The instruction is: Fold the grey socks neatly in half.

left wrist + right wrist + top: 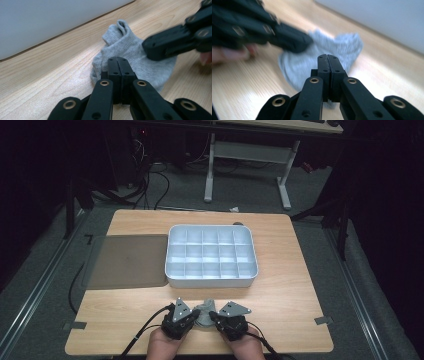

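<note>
The grey sock [203,314] lies crumpled on the wooden table [290,270] at the lower middle of the high view, just below the white compartment tray [172,270] and well apart from it, with both grippers set against it. In the left gripper view the sock [130,52] runs from the lower middle up toward the upper middle of the frame, its rumpled open end uppermost, nearest the tray's wall [50,22]; so its long axis seems to run from the person's edge of the table toward the tray, though the bunching makes that hard to be sure of. The left gripper [181,319] has its jaws closed flat together at the sock's near edge, and whether any cloth is caught between them I cannot tell; the same goes for the right gripper [226,320], whose jaws [329,62] meet with no gap over the fabric. The main risk I see is that one or both pinches have missed the cloth or caught only a thin fold, so that a lift or pull would let the sock slip free and drop in a heap. If both do hold it so close together, pulling apart could stretch it unevenly or drag it along the table rather than open it out.
</note>
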Action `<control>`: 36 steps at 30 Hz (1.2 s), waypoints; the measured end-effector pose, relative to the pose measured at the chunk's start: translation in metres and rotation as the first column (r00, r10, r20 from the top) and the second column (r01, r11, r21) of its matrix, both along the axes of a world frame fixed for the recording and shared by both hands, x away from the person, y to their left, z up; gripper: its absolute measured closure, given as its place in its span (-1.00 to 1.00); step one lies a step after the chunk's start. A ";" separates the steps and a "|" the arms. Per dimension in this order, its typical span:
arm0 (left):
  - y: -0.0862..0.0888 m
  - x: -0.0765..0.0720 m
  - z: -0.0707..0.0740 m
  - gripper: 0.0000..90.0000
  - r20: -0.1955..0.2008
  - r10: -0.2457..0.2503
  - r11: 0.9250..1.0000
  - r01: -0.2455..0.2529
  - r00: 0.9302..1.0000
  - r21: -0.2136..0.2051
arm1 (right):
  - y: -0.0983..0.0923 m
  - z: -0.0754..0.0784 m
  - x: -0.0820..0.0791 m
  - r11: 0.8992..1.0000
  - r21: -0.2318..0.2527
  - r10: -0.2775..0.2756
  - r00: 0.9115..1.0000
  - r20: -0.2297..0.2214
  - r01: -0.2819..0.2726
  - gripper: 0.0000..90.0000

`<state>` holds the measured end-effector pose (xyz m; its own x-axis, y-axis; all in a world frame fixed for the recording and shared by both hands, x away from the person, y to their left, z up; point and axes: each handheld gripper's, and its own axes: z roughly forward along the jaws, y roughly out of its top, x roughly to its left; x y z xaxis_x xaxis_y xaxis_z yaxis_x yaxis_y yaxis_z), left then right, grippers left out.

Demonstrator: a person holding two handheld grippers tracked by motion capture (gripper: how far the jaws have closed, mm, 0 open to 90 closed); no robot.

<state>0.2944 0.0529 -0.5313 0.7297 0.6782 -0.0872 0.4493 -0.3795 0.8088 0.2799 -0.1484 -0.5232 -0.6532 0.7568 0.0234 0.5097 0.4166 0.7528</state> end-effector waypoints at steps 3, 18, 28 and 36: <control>0.000 -0.001 0.000 1.00 0.003 0.000 1.000 0.000 1.000 0.003 | -0.003 -0.005 -0.001 1.000 0.026 -0.007 1.000 0.008 0.007 1.00; -0.008 -0.009 0.002 0.95 -0.013 -0.023 1.000 0.023 1.000 0.017 | -0.002 -0.005 -0.002 1.000 0.024 -0.005 1.000 0.015 0.005 0.98; -0.010 -0.012 0.000 0.96 0.020 -0.020 0.999 0.019 1.000 0.039 | -0.018 0.005 -0.007 0.989 0.119 -0.082 0.996 -0.022 0.084 0.45; -0.010 -0.013 0.000 0.95 0.026 -0.020 0.999 0.019 0.999 0.040 | -0.016 -0.005 0.001 0.987 0.128 -0.077 0.989 -0.124 0.093 0.26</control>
